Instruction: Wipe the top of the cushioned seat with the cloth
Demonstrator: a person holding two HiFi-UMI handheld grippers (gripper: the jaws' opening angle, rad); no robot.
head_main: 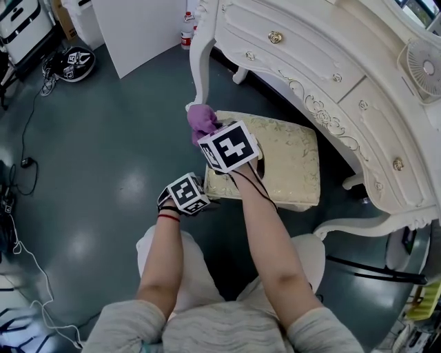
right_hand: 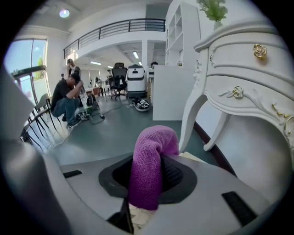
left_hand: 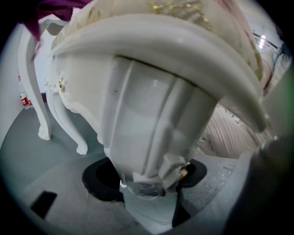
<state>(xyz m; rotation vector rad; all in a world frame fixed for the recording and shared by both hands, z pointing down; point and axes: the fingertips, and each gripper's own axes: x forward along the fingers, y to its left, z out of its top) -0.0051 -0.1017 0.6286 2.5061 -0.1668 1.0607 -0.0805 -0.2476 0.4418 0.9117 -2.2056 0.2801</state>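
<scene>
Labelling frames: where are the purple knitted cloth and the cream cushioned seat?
purple knitted cloth (right_hand: 148, 170): right gripper view, its folded middle.
cream cushioned seat (head_main: 291, 160): head view, bare top.

We see a white carved table (head_main: 310, 55) curving along the right side, its drawers set with gold rose knobs (head_main: 275, 37). A small white fan (head_main: 422, 69) sits on its top at the far right. The floor (head_main: 103, 152) is dull grey-green with a soft sheen. A white panel (head_main: 141, 31) stands at the back, and a red-labelled bottle (head_main: 187, 33) is just beside the table's leg. A black-and-white item (head_main: 76, 63), bag or helmet we cannot tell, lies at the upper left near loose cables (head_main: 26, 138). In the right gripper view we make out a seated person (right_hand: 64, 98), a black office chair (right_hand: 118, 78), a railed balcony (right_hand: 115, 25) and a green plant (right_hand: 212, 9) above the table's top.
</scene>
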